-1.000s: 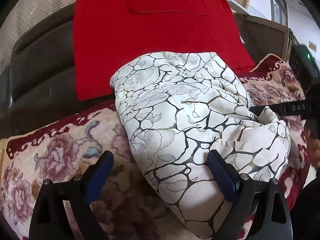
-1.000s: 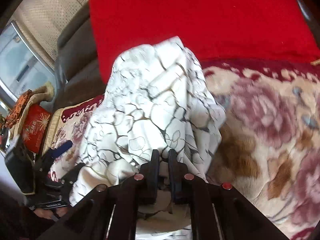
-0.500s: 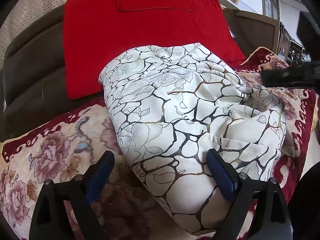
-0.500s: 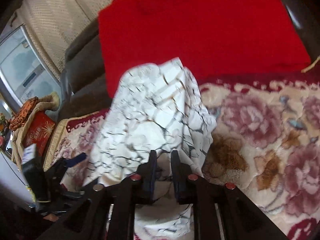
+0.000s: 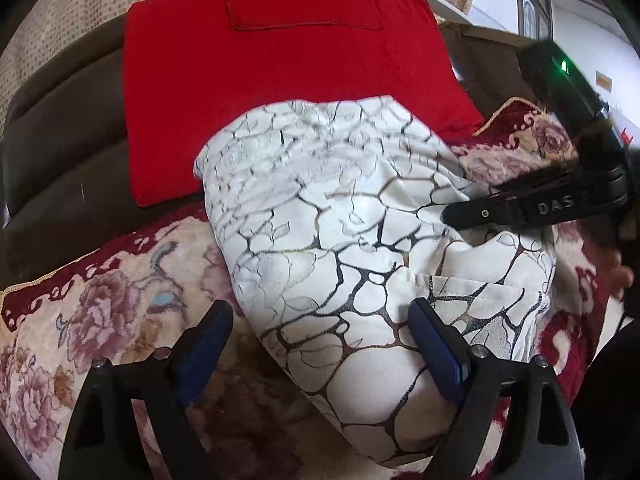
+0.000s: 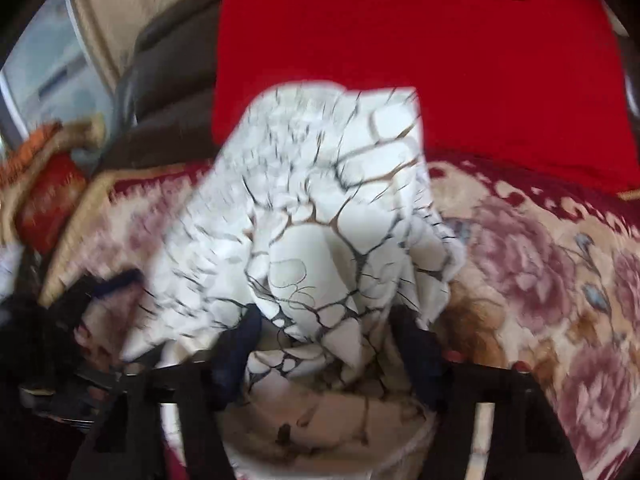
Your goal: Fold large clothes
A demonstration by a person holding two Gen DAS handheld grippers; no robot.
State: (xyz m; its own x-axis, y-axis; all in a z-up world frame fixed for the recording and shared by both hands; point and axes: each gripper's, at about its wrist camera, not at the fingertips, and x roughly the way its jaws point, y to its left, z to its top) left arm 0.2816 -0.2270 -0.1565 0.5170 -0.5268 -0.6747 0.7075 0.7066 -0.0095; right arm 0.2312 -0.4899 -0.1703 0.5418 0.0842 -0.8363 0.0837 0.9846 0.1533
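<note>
The white cloth with black crackle lines (image 5: 360,240) lies bunched on the flowery pink sofa cover (image 5: 100,312), just in front of the red square cushion (image 5: 280,72). The right gripper (image 6: 324,344) has just been opening, cloth loose between its jaws. The left gripper (image 5: 320,332) stands wide, gripping nothing (cloth edge between). Let go fully, then pat the fold flat.

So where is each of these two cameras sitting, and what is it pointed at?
Left wrist: on the left gripper, aimed down across the white patterned garment toward the red cushion; its open fingers show.
Right wrist: on the right gripper, looking down at the garment; its fingers have just been opening, with cloth between them.
Shared: garment, cushion, floral blanket, each other's gripper.
</note>
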